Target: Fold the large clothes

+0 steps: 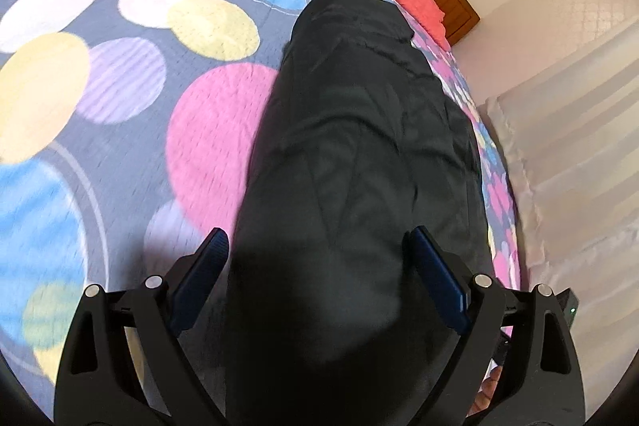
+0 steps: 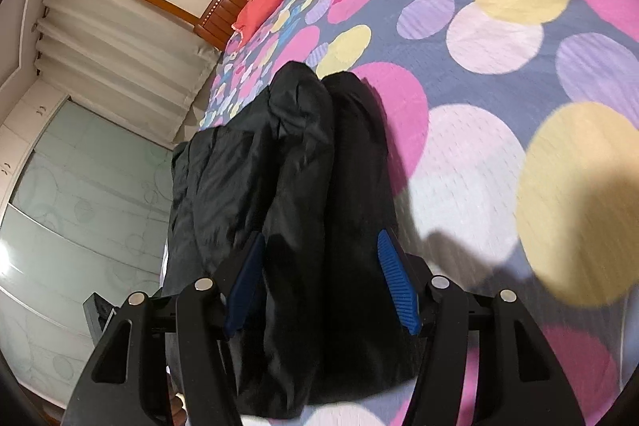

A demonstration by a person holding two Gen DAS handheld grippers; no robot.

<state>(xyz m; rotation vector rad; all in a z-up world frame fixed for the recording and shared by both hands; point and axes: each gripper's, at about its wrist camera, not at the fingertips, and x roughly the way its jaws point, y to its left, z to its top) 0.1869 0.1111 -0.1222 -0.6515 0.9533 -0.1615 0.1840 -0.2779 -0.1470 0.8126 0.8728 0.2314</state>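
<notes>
The black garment lies lengthwise on the patterned bedspread, running ahead of and under both grippers. The left gripper and right gripper stand released, pads apparently clear of the cloth. Slippery folds beside the right gripper could slump apart unless pinned.

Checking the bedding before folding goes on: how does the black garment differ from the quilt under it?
The black garment is plain, dark and smooth; the quilt is grey with bright coloured circles and stitched. The garment is a narrow strip; the quilt spreads over the whole bed. Both are fabric, lying flat.
</notes>
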